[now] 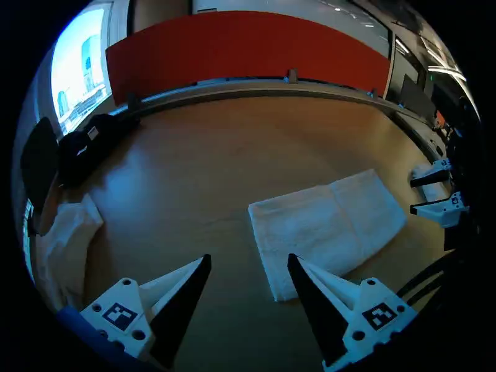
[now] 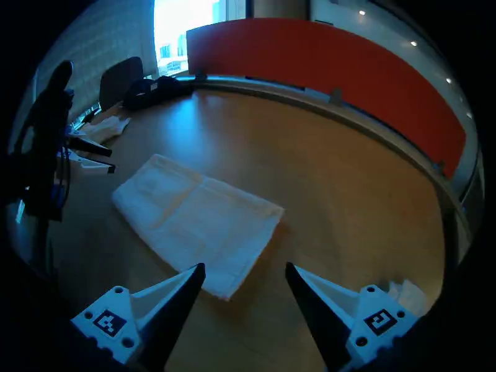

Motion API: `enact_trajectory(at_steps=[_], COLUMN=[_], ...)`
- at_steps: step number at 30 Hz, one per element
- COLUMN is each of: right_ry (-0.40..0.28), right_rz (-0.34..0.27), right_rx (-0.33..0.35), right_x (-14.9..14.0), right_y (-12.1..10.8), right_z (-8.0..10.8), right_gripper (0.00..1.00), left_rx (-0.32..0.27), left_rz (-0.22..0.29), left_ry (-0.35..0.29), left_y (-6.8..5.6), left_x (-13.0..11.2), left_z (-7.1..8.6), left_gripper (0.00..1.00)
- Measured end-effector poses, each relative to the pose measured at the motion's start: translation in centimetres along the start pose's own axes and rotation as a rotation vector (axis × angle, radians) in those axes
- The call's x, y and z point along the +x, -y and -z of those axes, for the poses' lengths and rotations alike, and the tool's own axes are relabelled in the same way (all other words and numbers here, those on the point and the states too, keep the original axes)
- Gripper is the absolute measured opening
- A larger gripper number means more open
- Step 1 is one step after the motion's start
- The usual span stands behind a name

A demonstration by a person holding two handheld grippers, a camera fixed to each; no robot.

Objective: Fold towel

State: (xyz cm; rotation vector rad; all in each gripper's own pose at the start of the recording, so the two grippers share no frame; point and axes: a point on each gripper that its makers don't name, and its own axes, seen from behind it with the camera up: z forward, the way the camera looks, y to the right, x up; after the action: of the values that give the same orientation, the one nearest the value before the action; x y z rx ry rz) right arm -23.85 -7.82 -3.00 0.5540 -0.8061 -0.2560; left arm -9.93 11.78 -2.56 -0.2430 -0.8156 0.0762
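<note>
Your left gripper (image 1: 248, 257) has two wedge-shaped fingers (image 1: 180, 297), black on the inner faces, white outside; each white base bears screws (image 1: 126, 282) and a square black-and-white marker (image 1: 119, 315); your right gripper (image 2: 245, 265) is built alike.

Wooden table (image 1: 204, 161), red partition (image 1: 248, 49), bright window (image 1: 77, 68)
</note>
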Motion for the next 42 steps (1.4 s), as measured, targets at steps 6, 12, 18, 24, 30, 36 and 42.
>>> enact_trajectory(at_steps=[6, 12, 18, 24, 30, 36, 42], right_ry=[0.012, 0.023, 0.039, 0.063, 0.085, 0.1, 0.105], right_rz=[0.043, 0.082, 0.108, 0.118, 0.135, 0.158, 0.165], right_rx=[0.031, 0.057, 0.067, 0.075, 0.092, 0.106, 0.116], right_x=[-0.1, -0.2, -0.7, -2.1, -3.6, -4.2, -4.0], right_y=[0.5, 1.0, 1.1, 1.4, 1.8, 1.9, 1.8], right_z=[-0.1, -0.2, -0.5, -0.9, -1.2, -1.5, -1.9], right_gripper=[1.0, 1.0, 1.0, 1.0, 0.95, 0.81, 0.68], left_rx=[0.028, 0.049, 0.067, 0.089, 0.102, 0.113, 0.12], left_rz=[0.024, 0.053, 0.068, 0.077, 0.089, 0.101, 0.114], left_ry=[-0.008, -0.011, -0.015, -0.011, -0.007, 0.0, 0.003], left_y=[0.9, 1.9, 2.7, 3.5, 4.0, 4.4, 4.8], left_x=[-0.6, -1.3, -1.9, -3.0, -4.2, -5.0, -5.5], left_z=[1.3, 2.4, 3.5, 4.5, 5.5, 6.2, 6.7], left_gripper=[0.91, 0.91, 0.91, 0.91, 0.91, 0.92, 0.91])
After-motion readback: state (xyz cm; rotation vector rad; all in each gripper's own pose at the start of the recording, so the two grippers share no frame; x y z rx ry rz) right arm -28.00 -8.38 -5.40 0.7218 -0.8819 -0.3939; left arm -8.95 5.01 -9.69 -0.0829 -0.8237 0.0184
